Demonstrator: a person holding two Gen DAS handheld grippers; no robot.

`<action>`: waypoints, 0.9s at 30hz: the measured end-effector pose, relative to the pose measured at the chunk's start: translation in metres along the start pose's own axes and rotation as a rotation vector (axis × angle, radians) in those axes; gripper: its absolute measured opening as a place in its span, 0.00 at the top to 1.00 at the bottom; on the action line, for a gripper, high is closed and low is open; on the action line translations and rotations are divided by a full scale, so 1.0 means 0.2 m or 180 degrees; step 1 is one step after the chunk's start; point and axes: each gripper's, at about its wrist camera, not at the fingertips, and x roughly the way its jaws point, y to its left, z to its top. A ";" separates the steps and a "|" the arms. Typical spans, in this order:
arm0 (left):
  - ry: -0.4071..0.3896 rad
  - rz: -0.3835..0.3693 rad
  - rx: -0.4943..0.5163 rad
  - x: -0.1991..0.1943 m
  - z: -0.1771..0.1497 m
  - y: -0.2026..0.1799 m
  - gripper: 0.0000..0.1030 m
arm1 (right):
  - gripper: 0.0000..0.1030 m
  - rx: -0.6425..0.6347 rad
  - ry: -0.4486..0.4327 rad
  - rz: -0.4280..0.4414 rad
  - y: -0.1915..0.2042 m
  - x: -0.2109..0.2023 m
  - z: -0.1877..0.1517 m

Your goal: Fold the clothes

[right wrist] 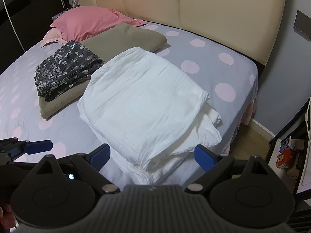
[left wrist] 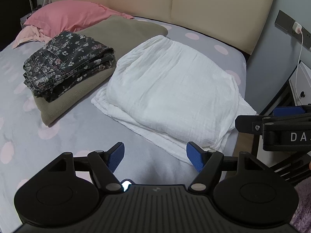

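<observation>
A folded white garment lies on the bed near its right edge; it also shows in the right wrist view. My left gripper is open and empty, just short of the garment's near edge. My right gripper is open and empty, with the garment's near corner between its fingers, not gripped. The right gripper's body shows at the right of the left wrist view. A left gripper fingertip shows at the left of the right wrist view.
A folded dark floral garment sits on a folded olive cloth to the left. A pink pillow lies by the beige headboard. The dotted grey bedsheet covers the bed. A nightstand and cable stand right.
</observation>
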 end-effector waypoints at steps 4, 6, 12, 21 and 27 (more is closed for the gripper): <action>-0.0015 0.0027 -0.0001 0.00 0.00 -0.01 0.33 | 0.08 0.0009 0.0006 0.0002 -0.01 0.00 0.00; -0.0023 0.0030 -0.0009 0.00 0.00 -0.01 0.33 | 0.08 0.0011 0.0009 0.0002 -0.01 0.00 0.00; -0.0029 0.0041 -0.0002 -0.01 0.01 -0.02 0.33 | 0.08 0.0037 0.0013 0.0005 -0.02 0.01 0.00; -0.0032 0.0073 -0.0002 -0.01 0.01 -0.03 0.33 | 0.08 0.0033 0.0010 0.0018 -0.02 0.00 0.00; -0.0036 0.0076 0.0009 -0.02 0.01 -0.02 0.33 | 0.08 0.0038 0.0017 0.0012 -0.02 0.00 0.00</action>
